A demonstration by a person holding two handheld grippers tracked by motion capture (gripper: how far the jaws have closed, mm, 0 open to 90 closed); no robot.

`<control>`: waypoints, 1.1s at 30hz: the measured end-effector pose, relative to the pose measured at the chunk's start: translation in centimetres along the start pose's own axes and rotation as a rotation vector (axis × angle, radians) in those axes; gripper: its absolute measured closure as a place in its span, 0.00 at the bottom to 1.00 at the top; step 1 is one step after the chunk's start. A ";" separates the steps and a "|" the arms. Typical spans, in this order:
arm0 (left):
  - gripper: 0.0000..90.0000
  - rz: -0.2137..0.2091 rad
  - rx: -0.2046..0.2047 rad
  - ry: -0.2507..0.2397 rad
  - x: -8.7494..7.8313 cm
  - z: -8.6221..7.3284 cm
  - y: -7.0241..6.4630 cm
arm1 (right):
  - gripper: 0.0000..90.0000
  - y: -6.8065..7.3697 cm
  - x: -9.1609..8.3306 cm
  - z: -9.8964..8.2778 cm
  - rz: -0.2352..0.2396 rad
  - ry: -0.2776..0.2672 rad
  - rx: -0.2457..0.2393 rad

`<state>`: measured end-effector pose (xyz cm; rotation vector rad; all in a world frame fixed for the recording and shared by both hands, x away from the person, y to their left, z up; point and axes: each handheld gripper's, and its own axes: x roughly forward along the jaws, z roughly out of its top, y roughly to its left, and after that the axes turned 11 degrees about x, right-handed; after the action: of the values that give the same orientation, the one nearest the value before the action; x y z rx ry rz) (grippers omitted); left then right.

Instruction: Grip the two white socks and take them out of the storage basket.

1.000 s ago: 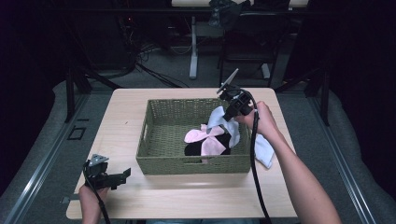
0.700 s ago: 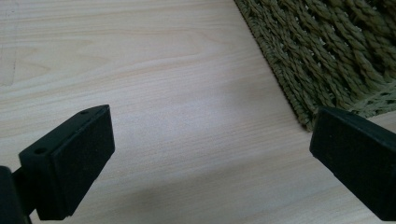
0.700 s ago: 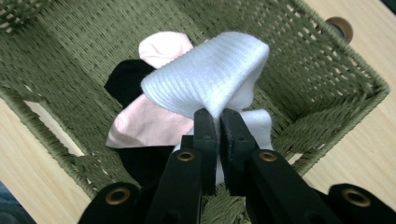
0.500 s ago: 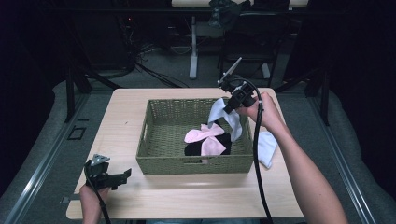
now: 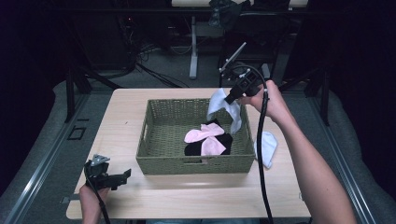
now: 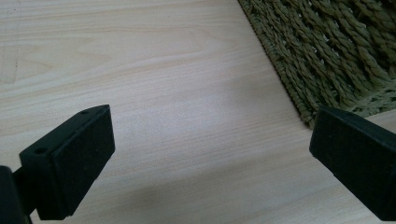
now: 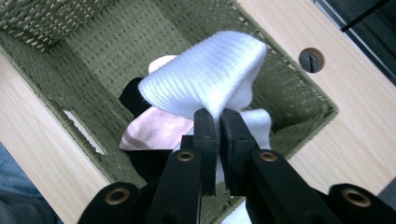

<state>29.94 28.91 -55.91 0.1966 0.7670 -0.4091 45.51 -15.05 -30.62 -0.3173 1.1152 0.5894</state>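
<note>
The white sock (image 5: 224, 105) is a ribbed knit piece, pale and soft, folded over where it is pinched so that it drapes in two lobes. It hangs above the far right corner of the woven basket (image 5: 154, 140), its long axis running roughly up and down, with the loose end pointing down toward the basket's inside. The right gripper (image 5: 232, 96) has its jaws clamped tight on the sock's fold (in the right gripper view the fabric bulges out just beyond the pads (image 7: 205, 135)). Below it in the basket lie pink socks (image 5: 204, 139) on something black (image 5: 224, 140). Another white sock (image 5: 267, 148) lies on the table (image 5: 121, 112) just right of the basket. The left gripper (image 5: 122, 176) rests at the near left of the table, jaws spread wide with nothing between them.
</note>
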 end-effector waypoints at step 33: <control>0.00 0.029 -0.005 0.014 0.2 -0.1 0.0 | 0.95 -9.2 -4.3 -8.3 -0.100 -0.072 0.179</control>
<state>30.01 28.90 -56.07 0.2061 0.7781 -0.3793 43.39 -27.96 -30.64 -0.1944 1.0677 0.4061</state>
